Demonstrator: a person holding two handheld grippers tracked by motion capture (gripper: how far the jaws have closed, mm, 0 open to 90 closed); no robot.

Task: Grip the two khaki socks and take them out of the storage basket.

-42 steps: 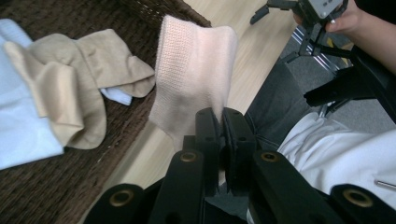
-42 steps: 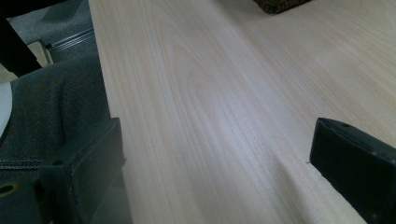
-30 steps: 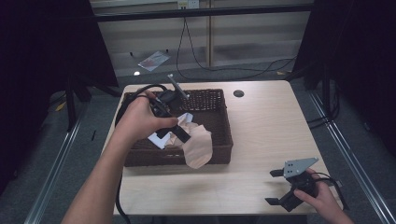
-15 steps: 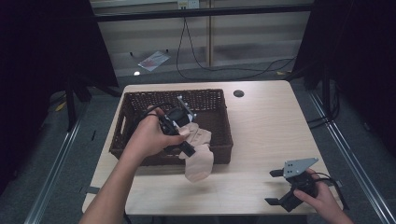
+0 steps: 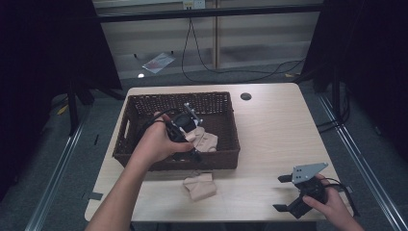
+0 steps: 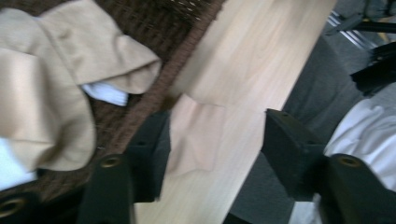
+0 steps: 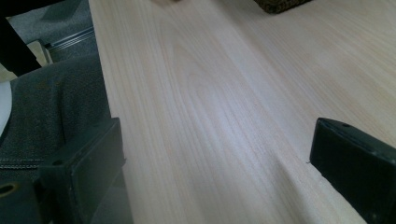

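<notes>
Left gripper (image 5: 192, 144): jaws open, empty, above basket (image 5: 144, 103) rim. Right gripper (image 5: 293, 195): jaws wide open, empty, on counter (image 5: 274, 130).

Left gripper (image 6: 212, 149) jaws spread wide, nothing between them. Beyond the gap: beige cloth piece (image 6: 196, 135) flat on the light wood table (image 6: 243, 60), just beside the left jaw. Left of the jaws: dark wicker basket (image 6: 163, 79) holding beige folded cloth (image 6: 51, 79) with white fabric (image 6: 105, 93) underneath. Right of the jaws: grey floor (image 6: 317, 88).
</notes>
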